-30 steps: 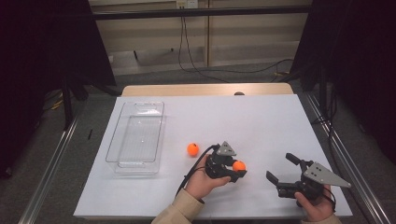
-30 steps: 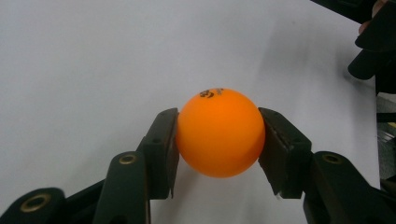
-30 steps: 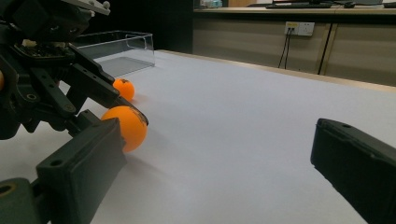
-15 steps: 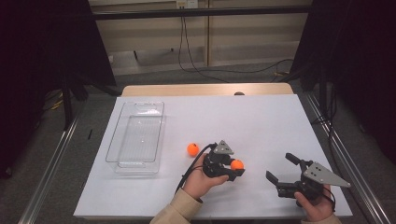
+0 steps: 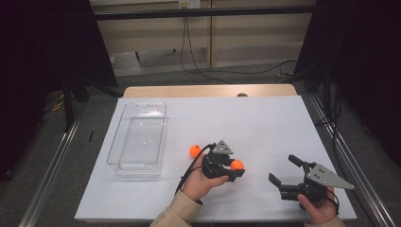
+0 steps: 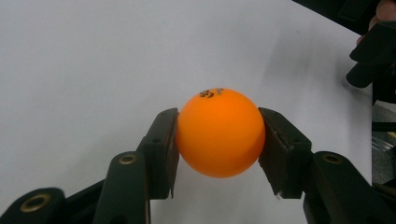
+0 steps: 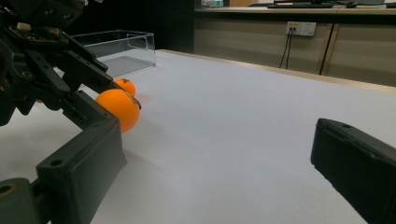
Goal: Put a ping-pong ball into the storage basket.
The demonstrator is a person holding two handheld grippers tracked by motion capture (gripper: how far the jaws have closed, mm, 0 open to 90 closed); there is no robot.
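Since everything here sits on the white table (image 5: 265,123), I take it as my landmark and work down in size from there. Toward its left edge lies the clear plastic tray (image 5: 137,139), long side running away from me, nothing inside it that I can see; I judge it is the place the balls are meant to end up, which would explain why it stands open and within easy reach of my left side.

Near the table's front edge, right of the middle, my right gripper (image 5: 289,171) rests low with its jaws spread wide and nothing between them. In the right gripper view the table shows bare in the gap. I judge it is parked there to stay out of the way.

Closer to the table's middle, my left gripper (image 5: 235,168) has its jaws clamped on an orange ball (image 6: 220,133), one pad on each flank at its widest part, so the round shell cannot squirt out. The ball sits just above the tabletop, near the front, well apart from the tray.

A second orange ball (image 5: 194,151) lies loose on the table between tray and left gripper, just behind my left hand (image 5: 201,182), waiting its turn, I think.
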